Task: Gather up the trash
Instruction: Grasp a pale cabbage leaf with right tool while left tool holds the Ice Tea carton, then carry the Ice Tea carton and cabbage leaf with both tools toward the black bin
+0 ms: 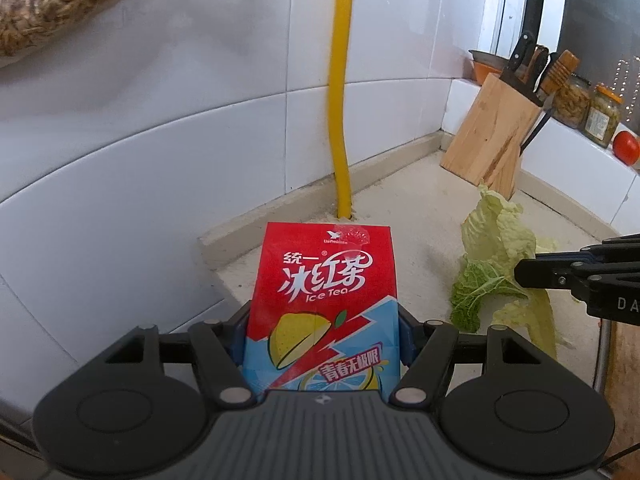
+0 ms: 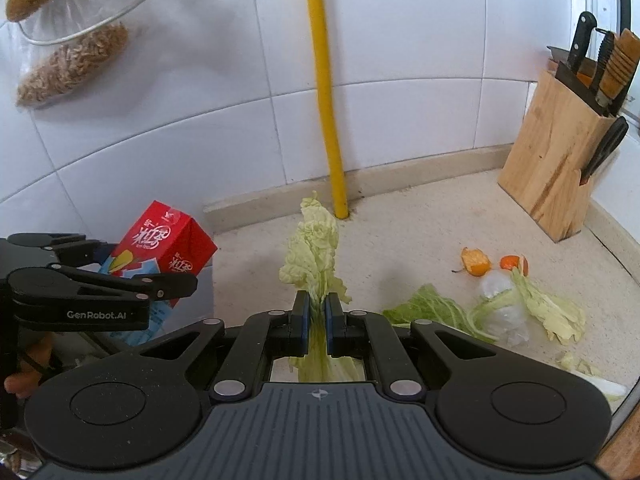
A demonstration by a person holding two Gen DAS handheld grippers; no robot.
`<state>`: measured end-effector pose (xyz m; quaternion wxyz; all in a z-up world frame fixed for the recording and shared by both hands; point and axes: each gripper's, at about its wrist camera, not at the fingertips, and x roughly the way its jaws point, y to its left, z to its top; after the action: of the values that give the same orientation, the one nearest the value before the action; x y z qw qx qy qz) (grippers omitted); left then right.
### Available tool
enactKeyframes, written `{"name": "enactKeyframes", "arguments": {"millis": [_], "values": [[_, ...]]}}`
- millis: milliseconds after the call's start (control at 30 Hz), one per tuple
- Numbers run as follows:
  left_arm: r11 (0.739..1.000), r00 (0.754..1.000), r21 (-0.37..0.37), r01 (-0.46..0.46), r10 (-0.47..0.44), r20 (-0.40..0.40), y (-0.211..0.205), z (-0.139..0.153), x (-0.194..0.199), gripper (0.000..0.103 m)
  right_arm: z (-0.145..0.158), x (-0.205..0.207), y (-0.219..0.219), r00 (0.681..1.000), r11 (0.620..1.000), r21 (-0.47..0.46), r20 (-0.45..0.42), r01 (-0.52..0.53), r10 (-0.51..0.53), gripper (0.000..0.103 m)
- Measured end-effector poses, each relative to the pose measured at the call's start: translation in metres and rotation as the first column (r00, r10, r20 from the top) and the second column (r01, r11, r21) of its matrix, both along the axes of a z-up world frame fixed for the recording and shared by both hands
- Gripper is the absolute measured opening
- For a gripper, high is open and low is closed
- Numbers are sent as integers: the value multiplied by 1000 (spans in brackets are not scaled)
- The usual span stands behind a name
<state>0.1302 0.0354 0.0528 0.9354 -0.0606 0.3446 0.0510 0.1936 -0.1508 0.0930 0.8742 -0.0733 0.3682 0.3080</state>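
Clamping the ice tea carton (image 1: 320,304) in the left hand-held gripper (image 1: 322,332); pinching a cabbage leaf (image 2: 314,256) in the nearly closed right hand-held gripper (image 2: 317,322), above the desk (image 2: 420,232).

Both grippers are matte black with blue finger pads (image 2: 306,316), silver pivot pins and ribbed grey housings; the left gripper (image 2: 120,280) bears white "GenRobot.AI" lettering.

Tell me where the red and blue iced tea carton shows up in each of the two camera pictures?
Left wrist view: the red and blue iced tea carton fills the lower centre, clamped in the left gripper.
Right wrist view: the carton sits at the left edge, held off the counter by that gripper.
Shared landmark: the yellow pipe on the white tiled wall, also seen near the centre of the right wrist view.
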Motion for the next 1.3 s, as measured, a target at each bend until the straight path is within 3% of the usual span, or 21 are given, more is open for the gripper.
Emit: {"name": "enactKeyframes", "arguments": {"millis": [1300], "values": [[1000,989,2,14,-14,150,12,32,-77,61,17,-50,-22,979,982,28,71,189,-191,11]]}}
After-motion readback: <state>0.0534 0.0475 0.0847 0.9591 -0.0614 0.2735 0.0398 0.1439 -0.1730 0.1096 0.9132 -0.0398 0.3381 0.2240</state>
